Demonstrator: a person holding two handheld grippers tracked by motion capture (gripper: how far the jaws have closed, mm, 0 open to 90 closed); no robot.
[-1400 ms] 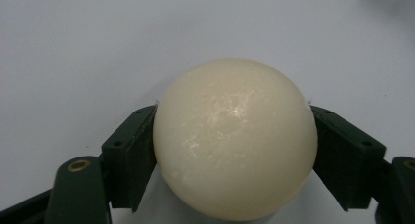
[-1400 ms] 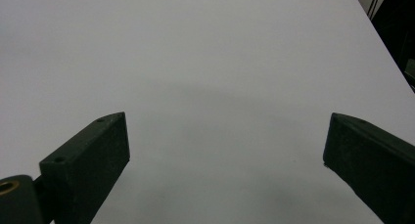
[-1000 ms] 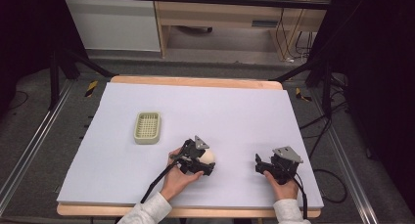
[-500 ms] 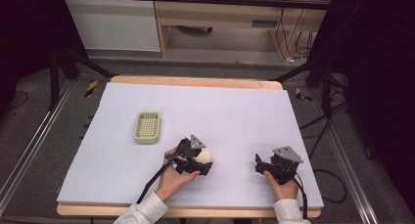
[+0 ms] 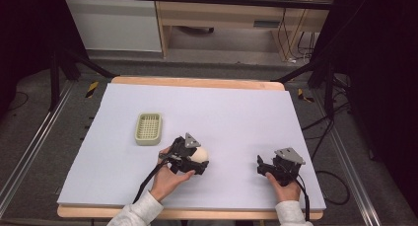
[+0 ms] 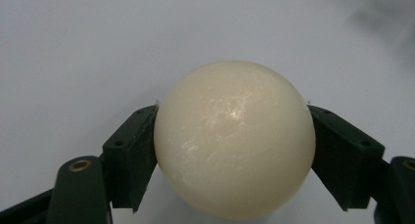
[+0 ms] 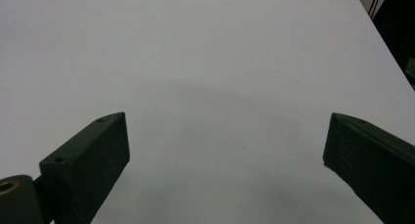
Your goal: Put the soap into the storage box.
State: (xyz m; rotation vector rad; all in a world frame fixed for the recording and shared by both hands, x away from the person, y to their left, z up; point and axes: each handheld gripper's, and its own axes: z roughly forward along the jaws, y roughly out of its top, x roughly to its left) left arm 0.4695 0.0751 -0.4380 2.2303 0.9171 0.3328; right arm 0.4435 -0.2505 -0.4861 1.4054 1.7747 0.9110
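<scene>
- Near the front edge of the white table [image 5: 236,112], the left gripper [image 5: 198,162] pinches a cream ball [image 6: 234,138], one black jaw pressed to each side.
- Behind and to the left of the ball, a pale green basket [image 5: 148,128] sits well apart.
- At the front right, the right gripper [image 5: 262,166] rests with its jaws spread wide over bare tabletop.

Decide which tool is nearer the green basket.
Left. The left tool, gripping the cream ball, sits just right of the green basket; the right tool is farther right.
</scene>
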